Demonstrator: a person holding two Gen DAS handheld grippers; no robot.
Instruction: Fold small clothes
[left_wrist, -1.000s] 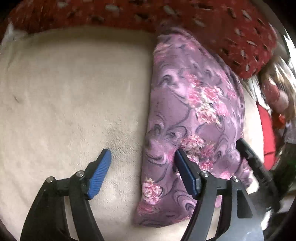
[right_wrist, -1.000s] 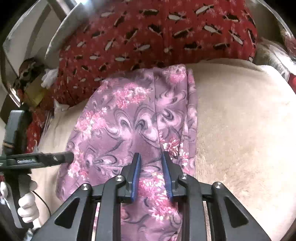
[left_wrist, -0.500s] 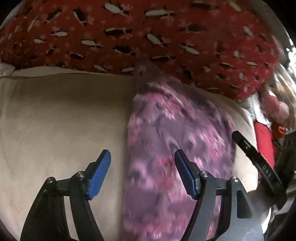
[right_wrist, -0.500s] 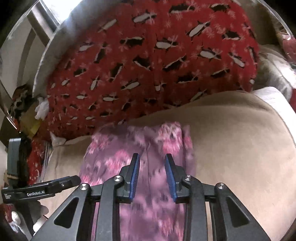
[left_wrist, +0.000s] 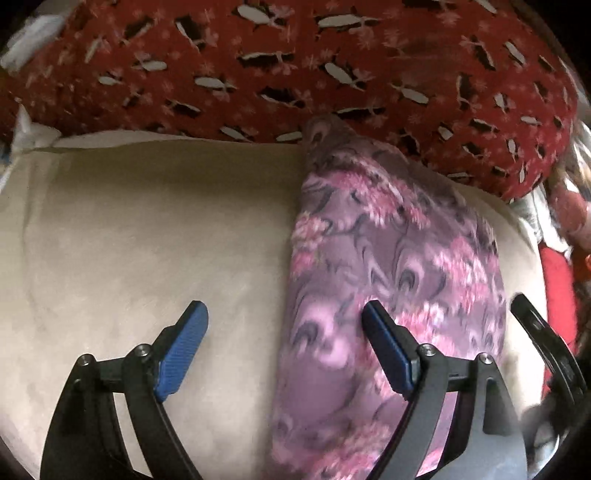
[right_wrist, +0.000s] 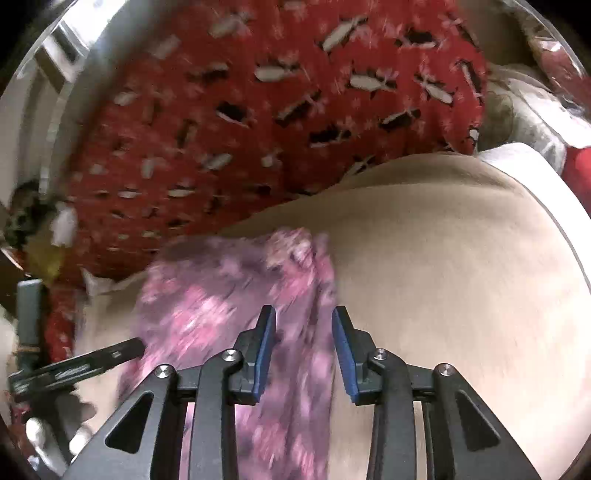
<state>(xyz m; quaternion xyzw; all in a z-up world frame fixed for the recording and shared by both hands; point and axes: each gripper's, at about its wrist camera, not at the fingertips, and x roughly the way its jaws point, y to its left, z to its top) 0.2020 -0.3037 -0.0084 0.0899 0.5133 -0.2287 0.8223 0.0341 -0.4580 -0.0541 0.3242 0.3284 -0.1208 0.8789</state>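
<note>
My left gripper spread wide, empty, straddling left edge of purple floral garment. My right gripper parted, nothing pinched. Garment lies folded lengthwise on beige blanket, far end touching red patterned cushion.

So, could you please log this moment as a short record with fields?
surface: beige blanket
garment: purple floral cloth, folded into a long strip, lying flat
behind it: red patterned cushion
left gripper: open, holding nothing, straddling the cloth's left edge
right gripper: partly open, over the cloth, not gripping it
</note>
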